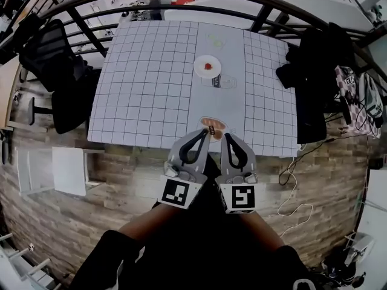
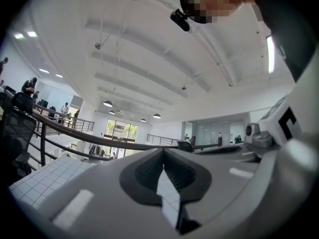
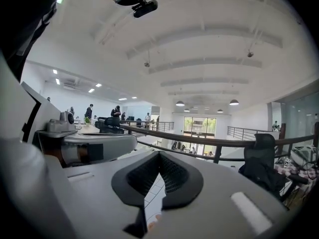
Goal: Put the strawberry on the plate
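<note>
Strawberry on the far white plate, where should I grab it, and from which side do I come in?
Probably grip the strawberry across its widest middle, coming straight down from above. It sits small and low near the centre of the white plate, whose rim would hinder a sideways approach. Which way its tip points is too small to tell.

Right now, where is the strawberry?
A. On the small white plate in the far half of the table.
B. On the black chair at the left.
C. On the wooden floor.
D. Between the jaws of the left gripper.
A: in the head view the strawberry lies on the small white plate, far from the left gripper and the right gripper, whose jaws are together with nothing between them.
</note>
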A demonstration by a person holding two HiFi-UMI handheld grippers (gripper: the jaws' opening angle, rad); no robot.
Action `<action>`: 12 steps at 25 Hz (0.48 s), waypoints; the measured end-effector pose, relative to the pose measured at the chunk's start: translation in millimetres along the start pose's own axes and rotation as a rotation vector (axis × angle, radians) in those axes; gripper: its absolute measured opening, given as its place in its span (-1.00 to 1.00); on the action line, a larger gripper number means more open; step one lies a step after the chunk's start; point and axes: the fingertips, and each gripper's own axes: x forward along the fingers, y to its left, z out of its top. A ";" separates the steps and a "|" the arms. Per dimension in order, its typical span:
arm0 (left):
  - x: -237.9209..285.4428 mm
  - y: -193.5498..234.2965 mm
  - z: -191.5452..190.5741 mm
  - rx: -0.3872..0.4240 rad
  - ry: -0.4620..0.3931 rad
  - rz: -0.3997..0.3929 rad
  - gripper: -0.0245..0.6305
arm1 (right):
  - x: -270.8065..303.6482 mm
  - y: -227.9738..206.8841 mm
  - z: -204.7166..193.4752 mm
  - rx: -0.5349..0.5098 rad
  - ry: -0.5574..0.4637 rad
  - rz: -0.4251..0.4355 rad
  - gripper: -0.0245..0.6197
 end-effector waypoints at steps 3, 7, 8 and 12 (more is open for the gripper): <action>-5.4 -9.5 -2.7 0.008 0.008 -0.013 -0.90 | -5.5 2.5 4.7 -0.024 -0.024 -0.005 -0.93; -9.2 -13.7 -4.9 0.010 0.015 -0.030 -0.91 | -10.2 6.0 7.3 -0.015 -0.032 -0.008 -0.93; -9.4 -14.3 -5.5 0.009 0.018 -0.032 -0.90 | -10.8 7.0 7.0 -0.015 -0.031 -0.008 -0.93; -10.6 -18.1 -6.1 0.013 0.014 -0.053 -0.90 | -12.1 12.5 5.0 -0.001 -0.033 -0.001 -0.93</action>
